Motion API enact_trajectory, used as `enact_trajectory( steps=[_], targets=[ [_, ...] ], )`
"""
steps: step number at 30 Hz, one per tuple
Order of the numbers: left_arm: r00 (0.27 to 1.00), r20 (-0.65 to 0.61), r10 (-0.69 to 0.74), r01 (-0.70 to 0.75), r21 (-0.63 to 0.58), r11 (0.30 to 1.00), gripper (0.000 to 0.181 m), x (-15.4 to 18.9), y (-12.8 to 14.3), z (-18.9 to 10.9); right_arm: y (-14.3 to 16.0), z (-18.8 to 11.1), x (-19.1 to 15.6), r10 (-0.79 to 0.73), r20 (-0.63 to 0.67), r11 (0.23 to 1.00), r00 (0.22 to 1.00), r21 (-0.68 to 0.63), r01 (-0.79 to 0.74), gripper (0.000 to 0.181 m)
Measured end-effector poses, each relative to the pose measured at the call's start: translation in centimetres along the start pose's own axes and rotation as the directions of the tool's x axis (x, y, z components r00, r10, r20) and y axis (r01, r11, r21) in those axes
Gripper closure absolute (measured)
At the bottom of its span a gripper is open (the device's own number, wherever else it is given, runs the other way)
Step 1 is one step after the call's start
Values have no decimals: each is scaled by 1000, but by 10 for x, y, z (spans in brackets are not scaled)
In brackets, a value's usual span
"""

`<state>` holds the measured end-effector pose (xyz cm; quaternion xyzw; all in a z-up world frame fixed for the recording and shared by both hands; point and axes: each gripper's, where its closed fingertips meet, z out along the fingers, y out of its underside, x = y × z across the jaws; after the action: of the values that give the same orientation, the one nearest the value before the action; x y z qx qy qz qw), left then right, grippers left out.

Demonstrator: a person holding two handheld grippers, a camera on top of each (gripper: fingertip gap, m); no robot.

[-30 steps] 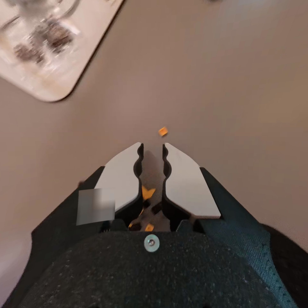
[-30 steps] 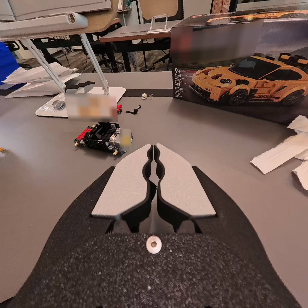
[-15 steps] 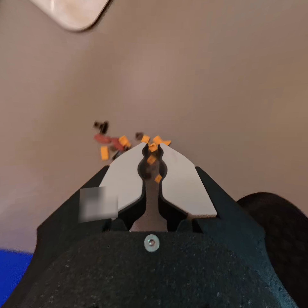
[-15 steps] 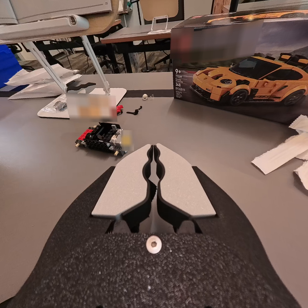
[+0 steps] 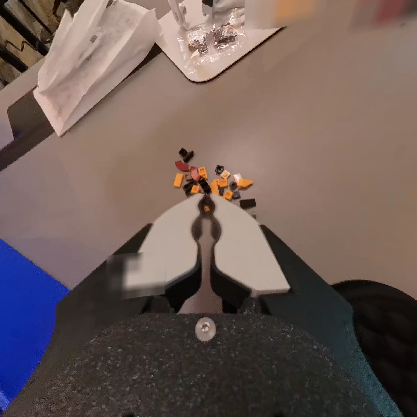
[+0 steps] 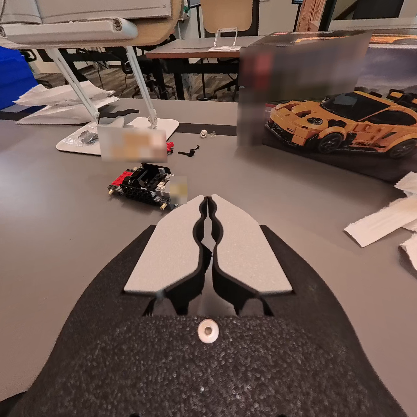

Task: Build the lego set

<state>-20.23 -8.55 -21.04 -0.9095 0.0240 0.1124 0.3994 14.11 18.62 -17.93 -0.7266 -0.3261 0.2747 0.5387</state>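
In the left wrist view, a pile of small orange, black and dark red Lego pieces (image 5: 209,180) lies on the grey table. My left gripper (image 5: 206,198) sits at the near edge of the pile. Its jaws are closed, with a tiny orange piece (image 5: 206,208) between them just behind the tips. In the right wrist view, a partly built black, red and grey Lego chassis (image 6: 142,186) lies on the table. My right gripper (image 6: 207,198) is shut and empty, hovering just right of the chassis and nearer to me.
The Lego set box (image 6: 338,108) stands at the back right, with torn white paper bags (image 6: 383,221) at the right. A white stand base (image 6: 162,125) holds a clear bag of parts (image 5: 212,40). A white paper bag (image 5: 90,56) and something blue (image 5: 22,293) lie to the left. There is about 45 cm between the tips of the two grippers.
My left gripper went from open over the pile to closed on a tiny orange piece, and it pulled back and tilted up. My right gripper stayed shut and barely moved.
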Motion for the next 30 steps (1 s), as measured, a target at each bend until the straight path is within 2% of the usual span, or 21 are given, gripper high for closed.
enact_trajectory(
  steps=[3, 7, 9, 11, 16, 18, 20, 23, 27, 30],
  targets=[
    [991, -105, -88, 84, -49, 995, 181, 21, 18, -5, -1, 0, -2, -19, 2, 1000, 1000, 4, 19, 181],
    [976, -190, -106, 101, -41, 994, 181, 45, 24, -7, 0, -1, -5, -45, -1, 999, 999, 2, 45, 181],
    [971, -218, -97, 88, -54, 995, 168, 53, 26, -2, 0, 0, -5, -55, -2, 998, 998, -2, 55, 181],
    [967, -235, -94, 70, -111, 991, 166, 57, 34, 6, 0, -1, -6, -66, -6, 998, 998, -2, 66, 181],
    [971, -213, -104, 83, -106, 991, 174, 47, 29, 18, 0, -3, -4, -74, -18, 997, 997, -2, 74, 181],
    [981, -165, -98, 81, -103, 991, 178, 36, 27, 24, 1, -2, -4, -74, -18, 997, 997, -4, 74, 181],
    [988, -122, -93, 80, -107, 991, 178, 27, 26, 28, 2, -2, -5, -76, -15, 997, 997, -9, 76, 181],
    [995, -53, -81, 76, -87, 993, 167, 14, 24, 26, 2, -1, -4, -76, -14, 997, 997, -12, 75, 181],
    [989, -95, -117, 113, -38, 993, 165, 21, 17, 17, 3, 0, -5, -67, -5, 998, 998, -15, 66, 181],
    [978, -189, -93, 89, -30, 996, 165, 40, 14, 18, 3, -1, -5, -68, -2, 998, 998, -13, 68, 181]
  ],
)
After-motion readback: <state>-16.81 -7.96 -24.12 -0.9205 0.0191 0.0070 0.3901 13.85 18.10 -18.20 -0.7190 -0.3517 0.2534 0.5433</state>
